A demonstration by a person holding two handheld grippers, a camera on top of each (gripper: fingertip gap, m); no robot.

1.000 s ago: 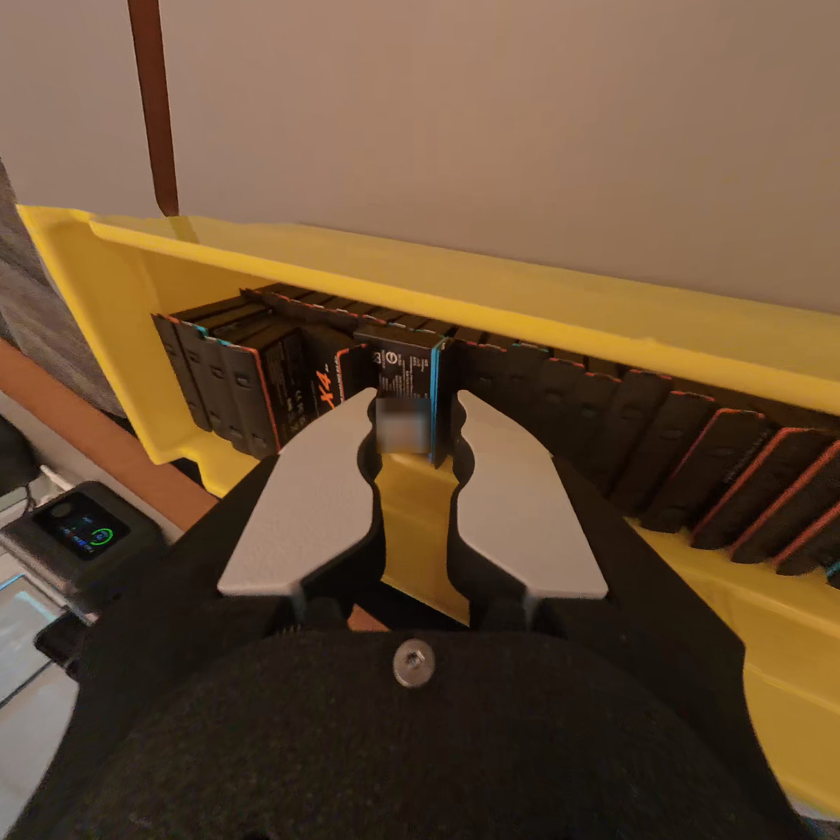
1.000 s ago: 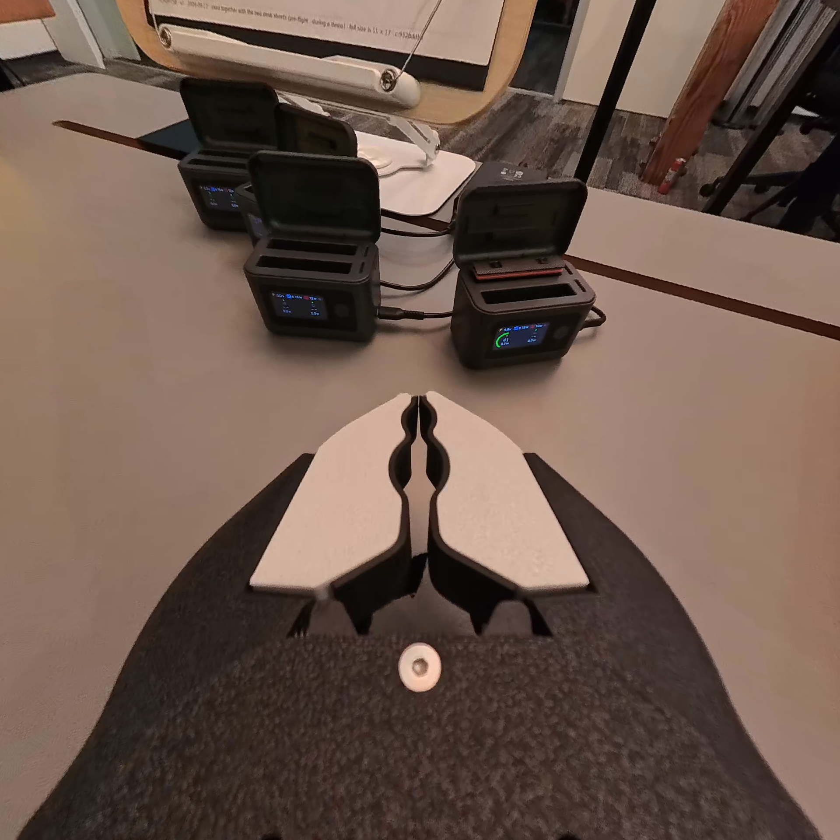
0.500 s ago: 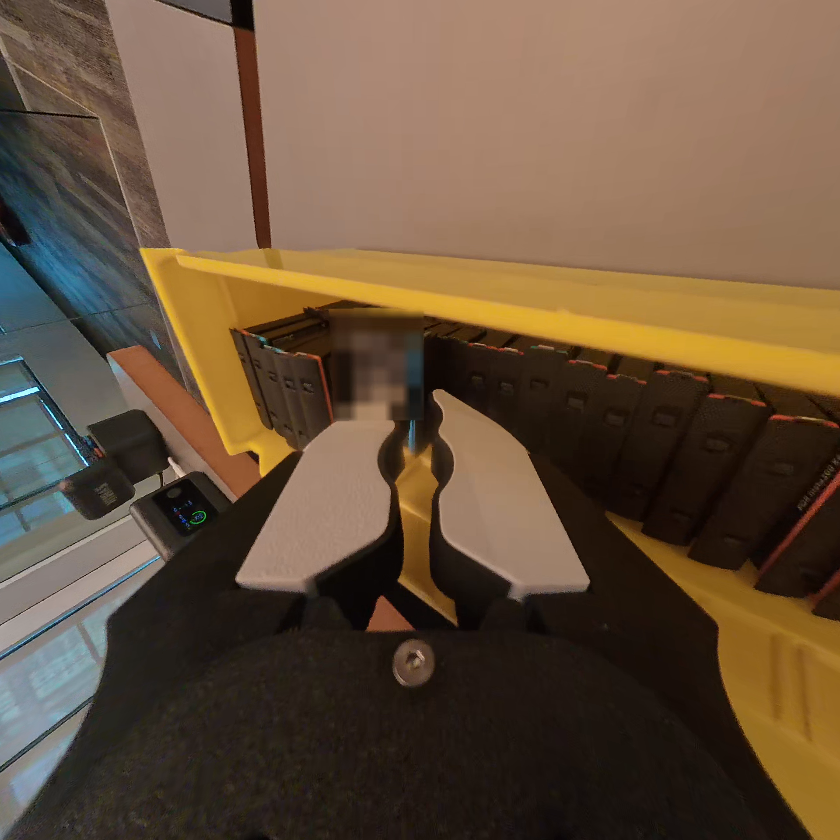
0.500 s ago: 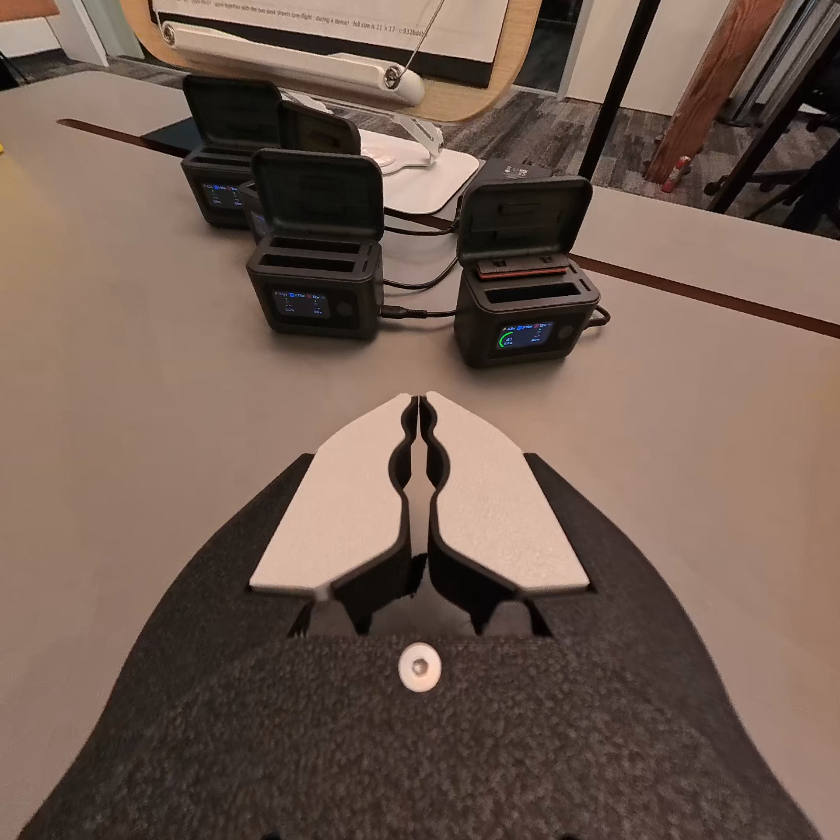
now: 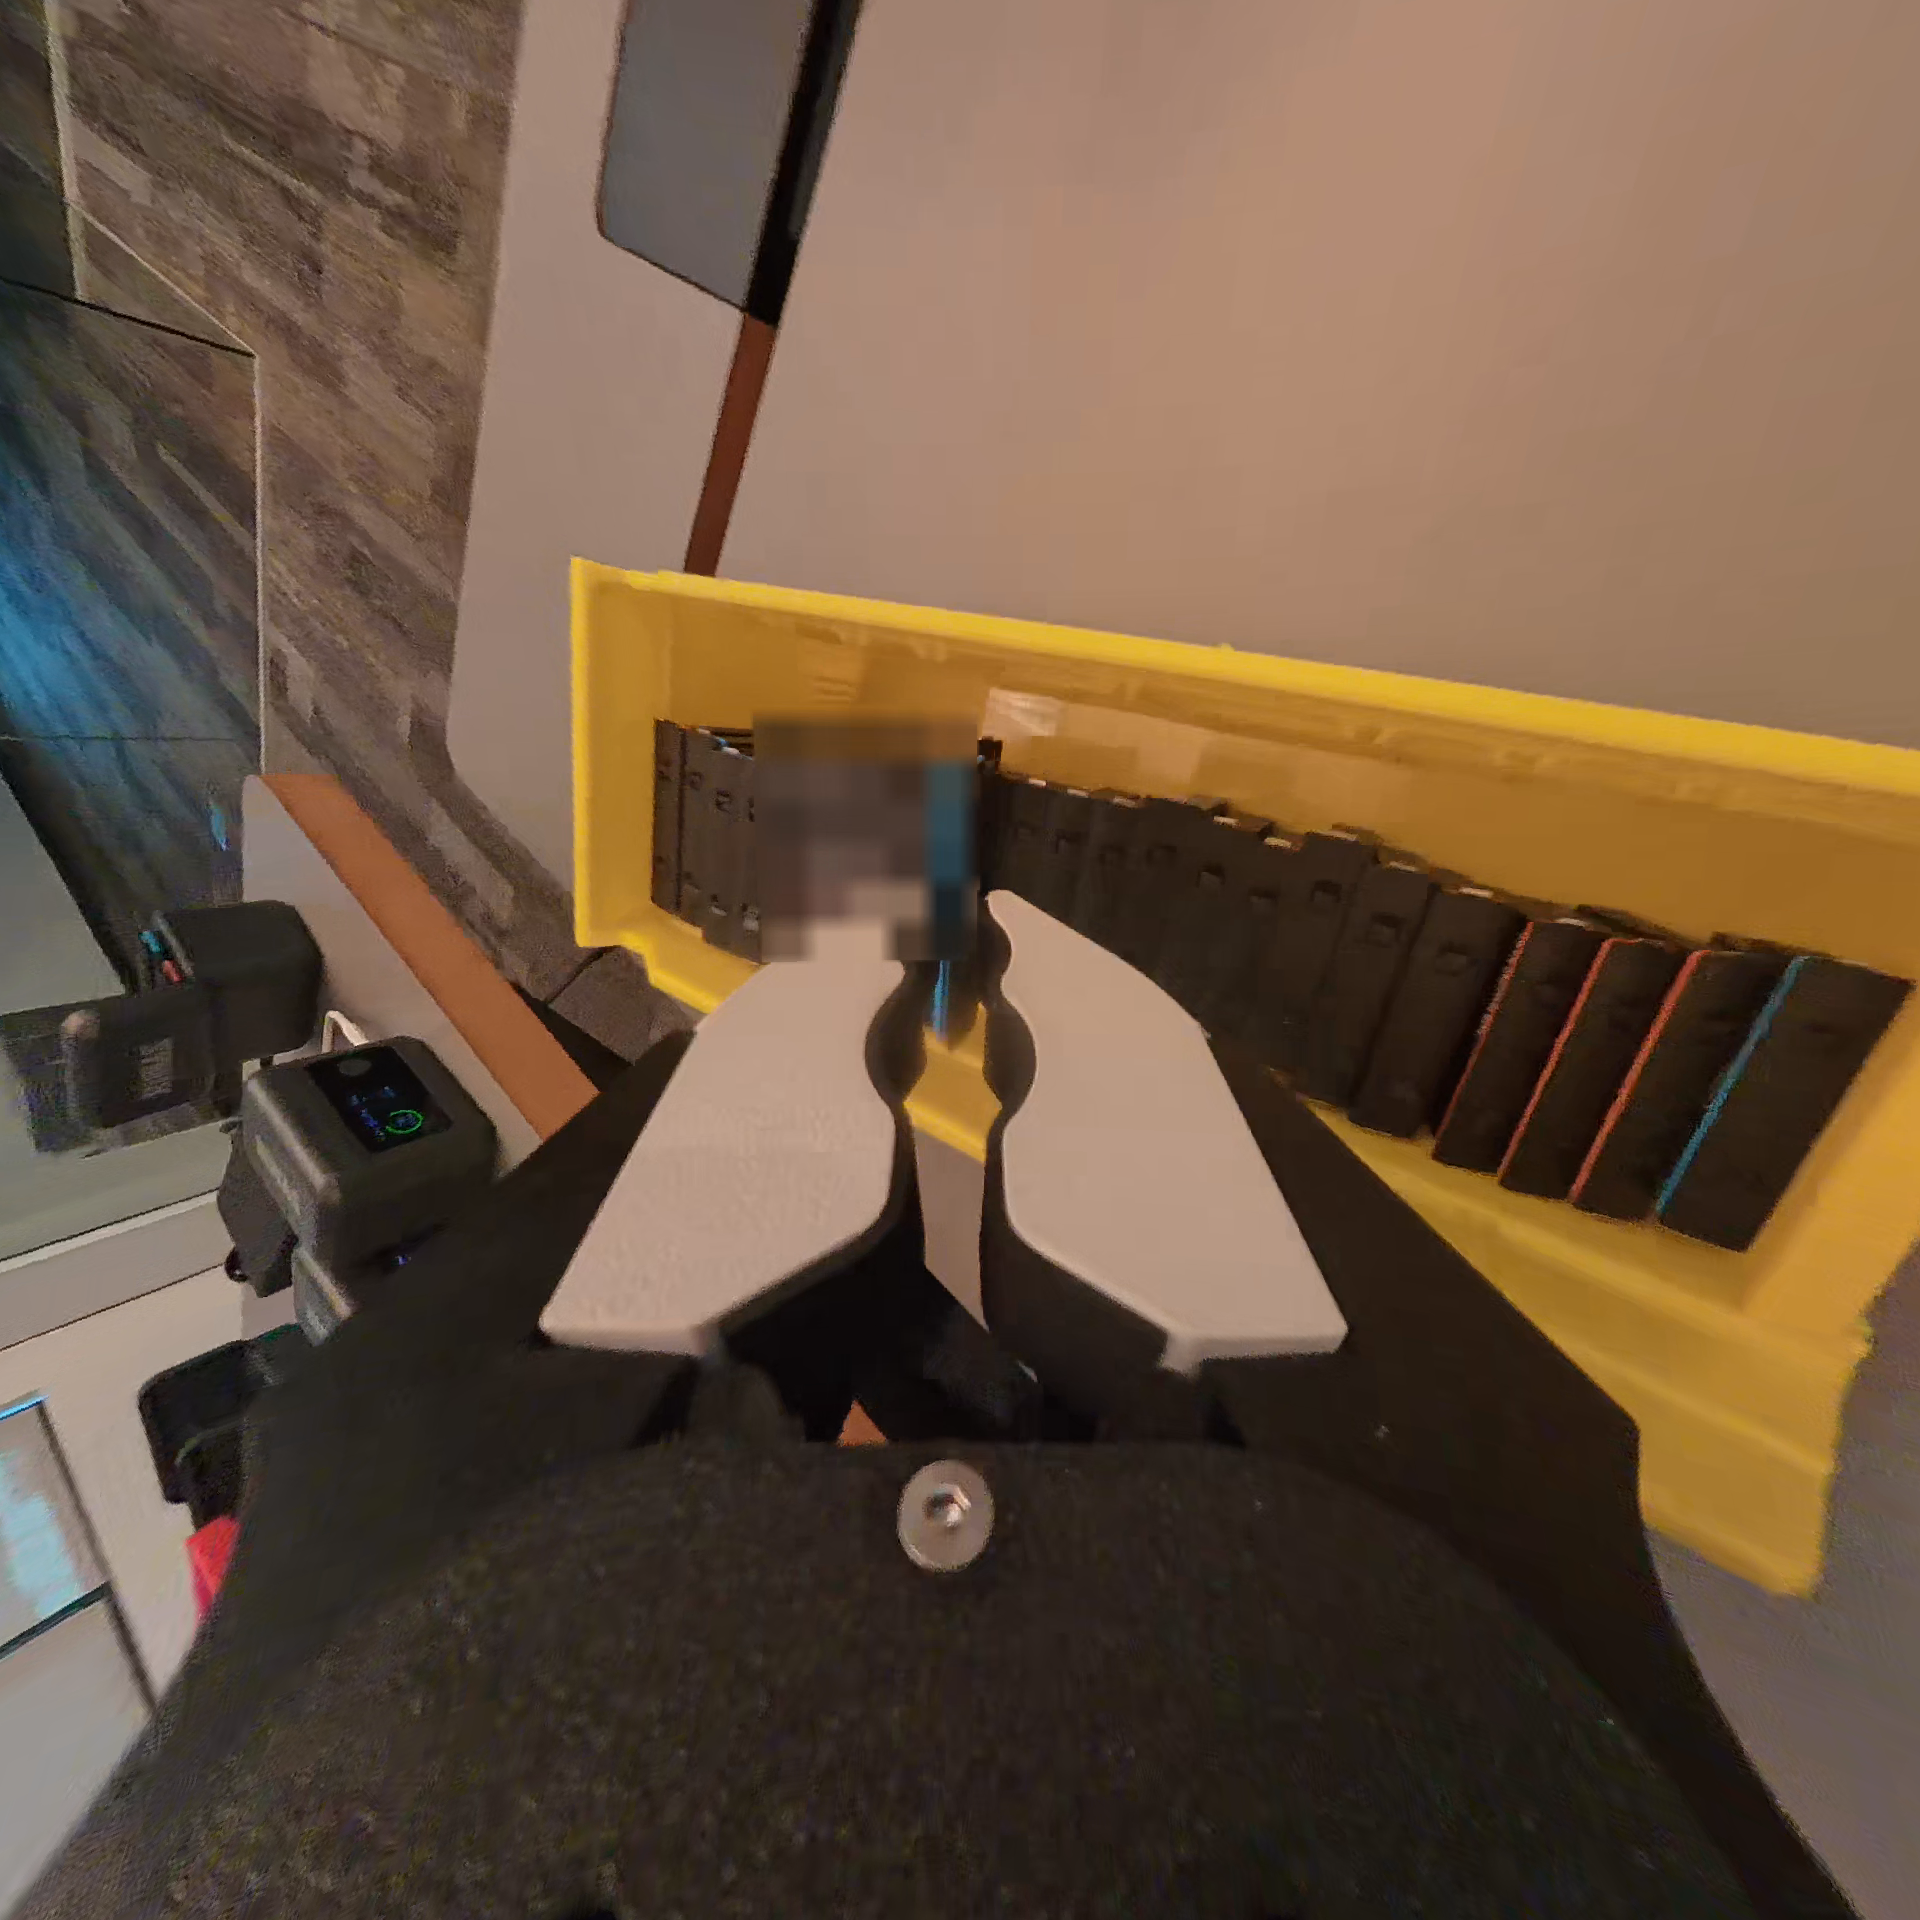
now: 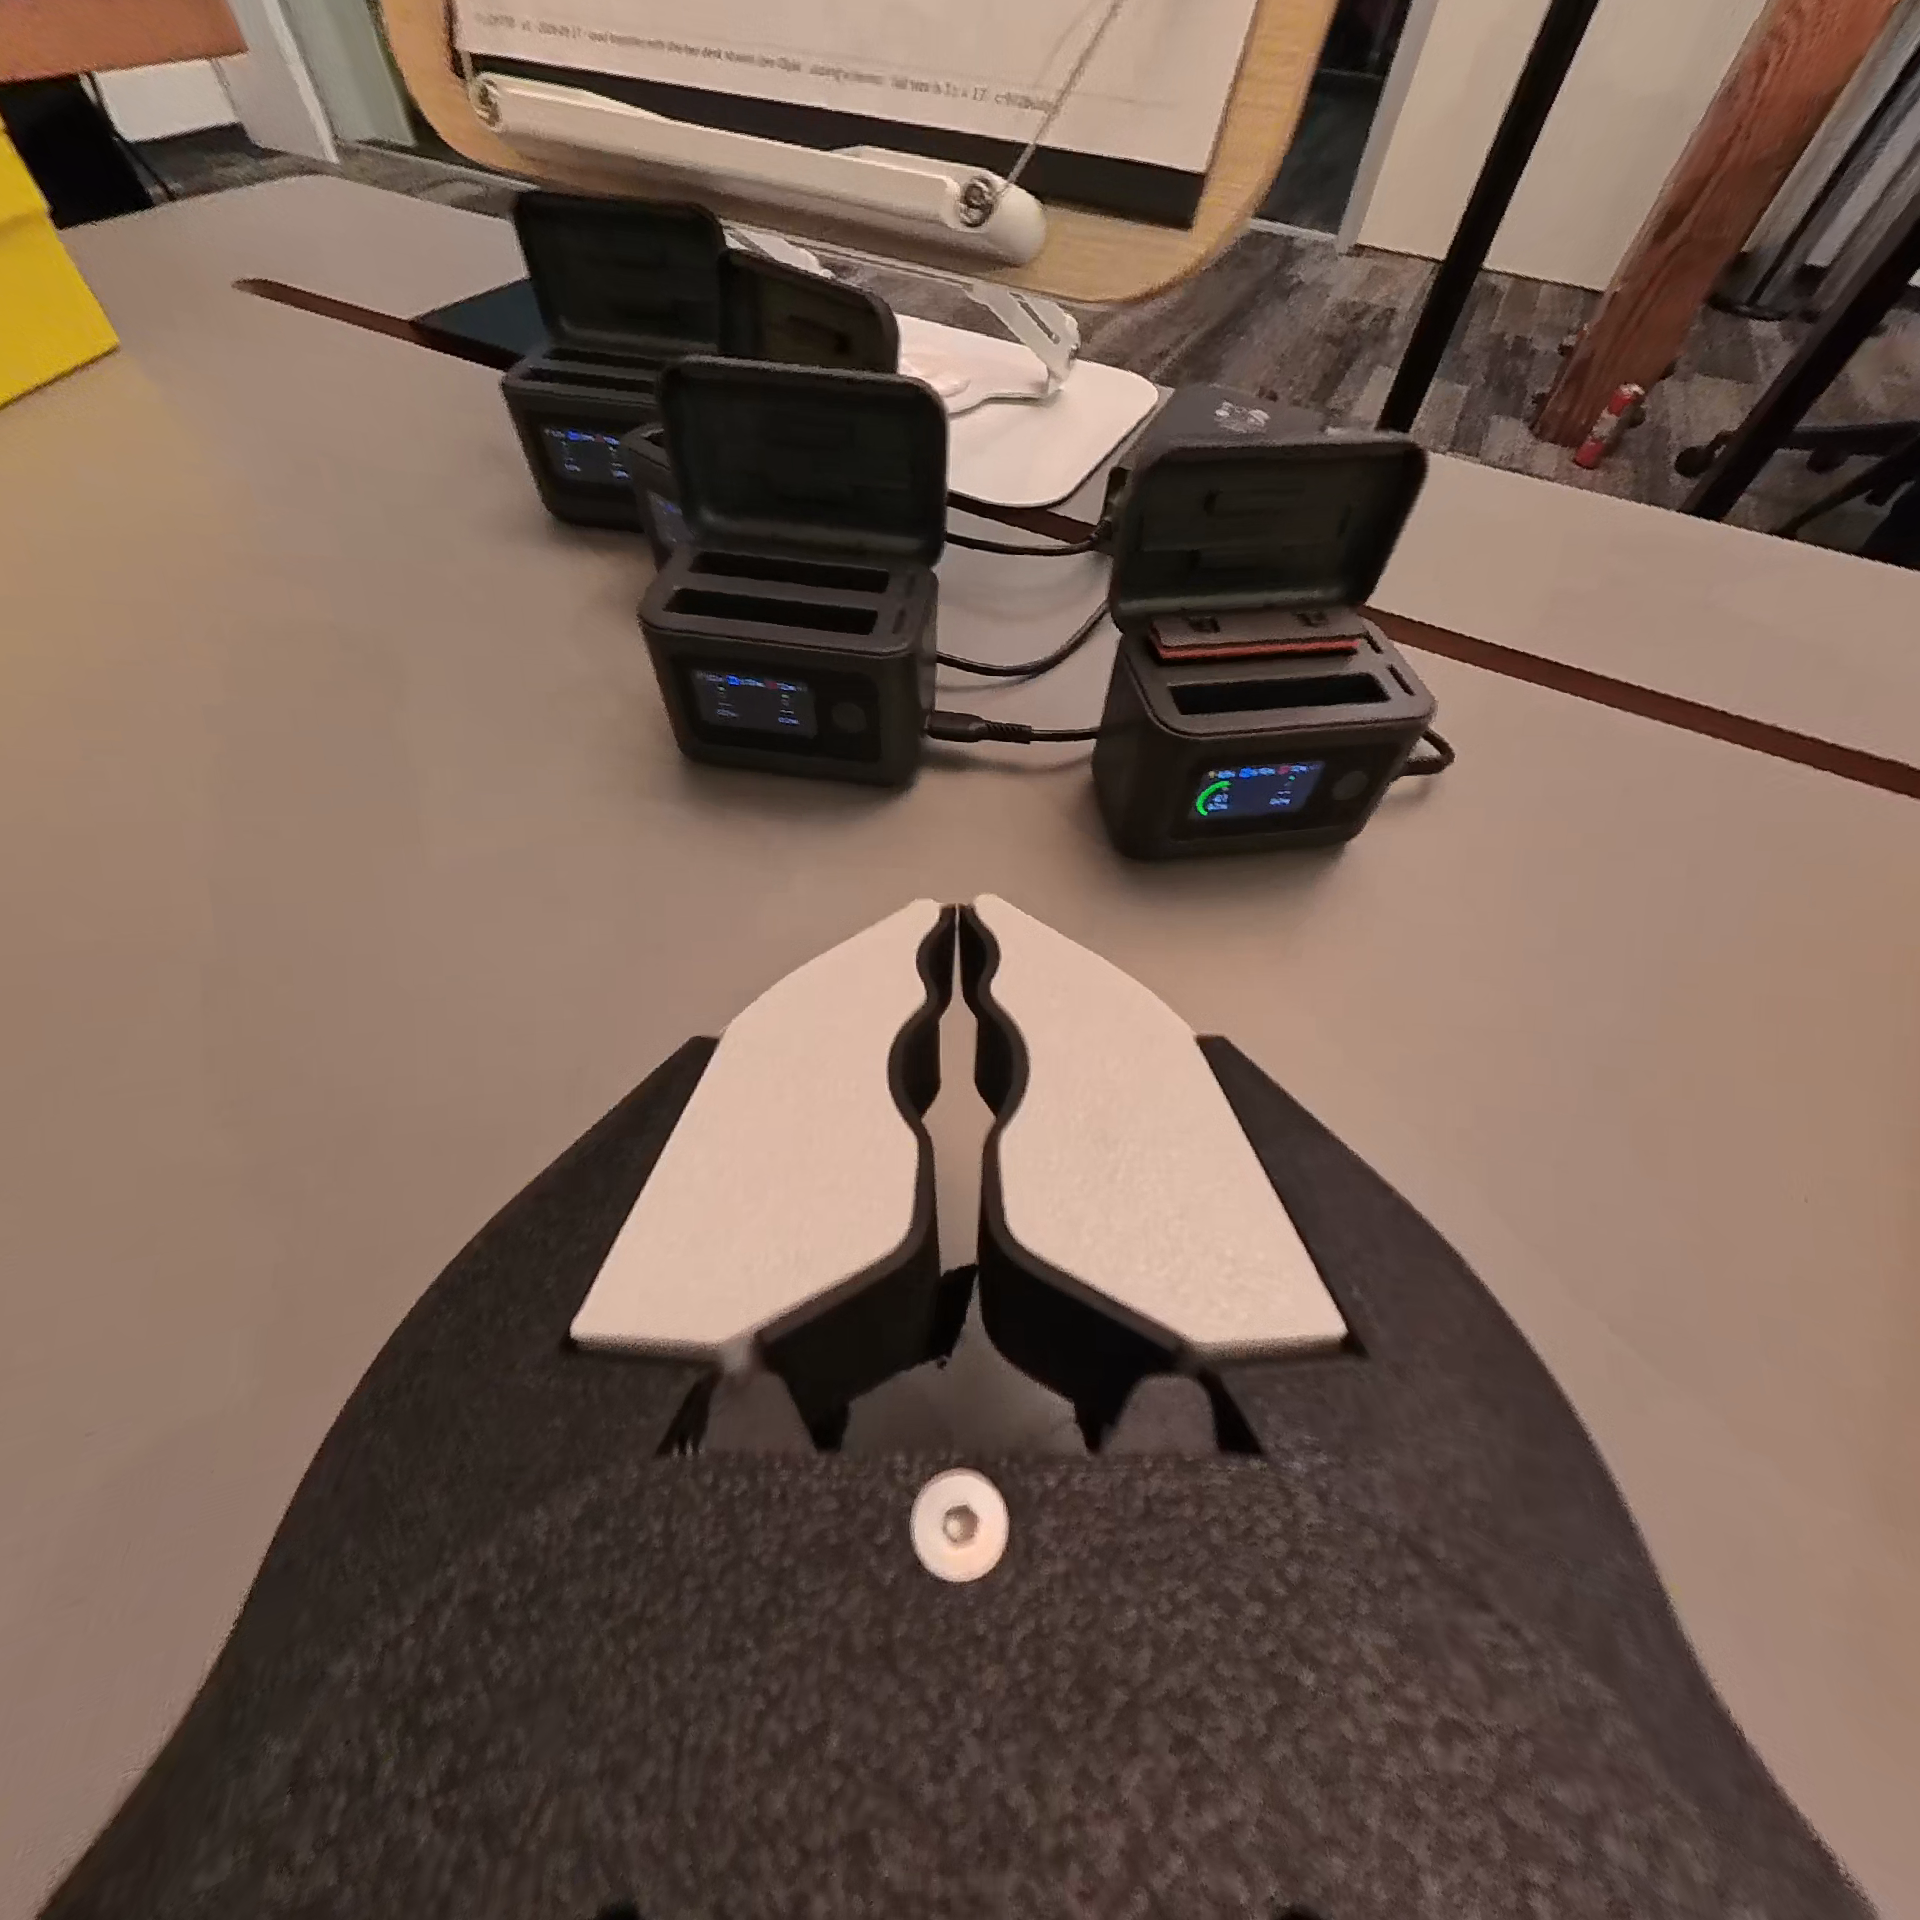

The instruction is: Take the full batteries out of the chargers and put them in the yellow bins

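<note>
In the left wrist view my left gripper (image 5: 943, 951) is shut on a black battery with a blue edge (image 5: 945, 831). Most of that battery is under a mosaic patch. It is held in front of the long yellow bin (image 5: 1351, 686), where a row of black batteries (image 5: 1455, 997) stands on edge. In the right wrist view my right gripper (image 6: 956, 909) is shut and empty above the grey table (image 6: 312, 831). Ahead of it, the right charger (image 6: 1262, 748) has its lid open and a red-edged battery (image 6: 1257, 649) in its back slot. The middle charger (image 6: 790, 665) shows empty slots.
More open chargers (image 6: 592, 416) stand behind the middle one, with cables running between them. A yellow bin corner (image 6: 42, 301) shows at the far left. In the left wrist view another charger (image 5: 353, 1132) with a lit screen sits at the left, near the table edge. Left tips to right tips: about 55 cm. My right gripper's tips are some 10 cm from the right charger (image 6: 1262, 748).
My left gripper has drawn back from the yellow bin and turned, its jaws closer together on the blue-edged battery. The right gripper has barely moved and stays shut.
</note>
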